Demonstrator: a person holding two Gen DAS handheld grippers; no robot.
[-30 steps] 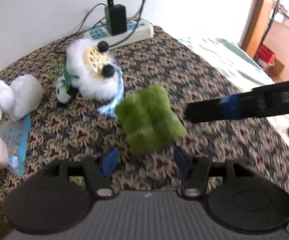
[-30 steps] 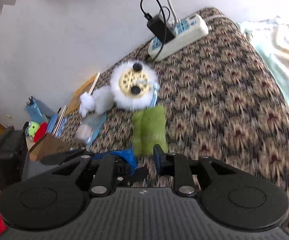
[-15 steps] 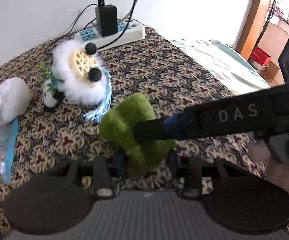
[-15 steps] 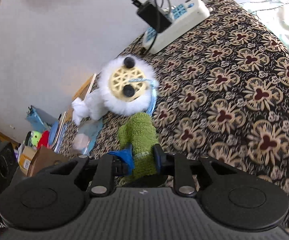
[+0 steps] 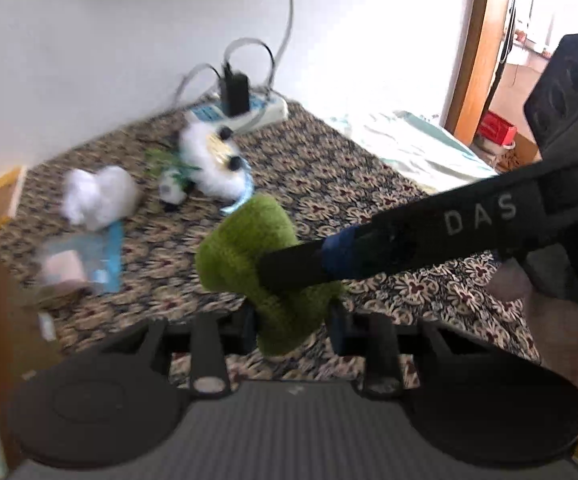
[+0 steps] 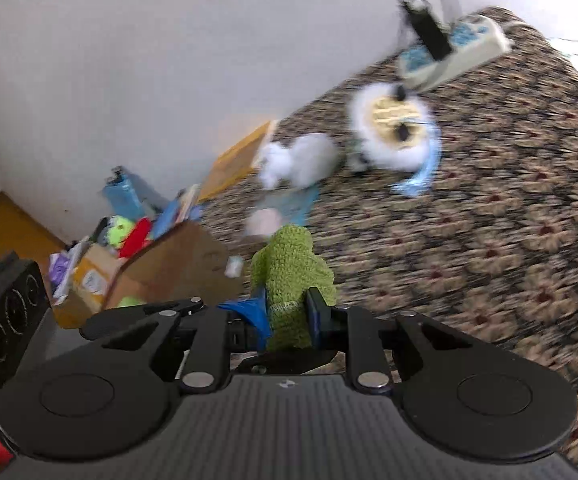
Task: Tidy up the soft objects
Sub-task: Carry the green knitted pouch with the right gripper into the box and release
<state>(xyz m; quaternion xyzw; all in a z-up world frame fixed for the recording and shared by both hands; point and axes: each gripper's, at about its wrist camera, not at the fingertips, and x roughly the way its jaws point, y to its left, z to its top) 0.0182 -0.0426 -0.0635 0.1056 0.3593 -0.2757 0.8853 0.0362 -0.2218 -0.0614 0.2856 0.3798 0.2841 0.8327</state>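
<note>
A green fuzzy cloth (image 5: 249, 248) hangs folded in the air above the patterned bedspread (image 5: 349, 184). My left gripper (image 5: 293, 328) has the cloth's lower end between its fingers; its jaws are closing and the pads press on the cloth. In the left wrist view the black finger (image 5: 389, 248) of the right gripper crosses from the right onto the cloth's middle. In the right wrist view my right gripper (image 6: 289, 320) is shut on the green cloth (image 6: 289, 272), which stands up between its pads.
A white fluffy toy (image 5: 213, 160) and a white soft lump (image 5: 101, 196) lie farther back, with a plastic bag (image 5: 77, 264) beside them. A power strip (image 5: 249, 108) sits by the wall. A cardboard box (image 6: 161, 264) of toys stands left of the bed.
The green cloth lay flat on the bedspread; both grippers closed on it and lifted it. Both hands have risen and pulled back, so the toys look farther away.
</note>
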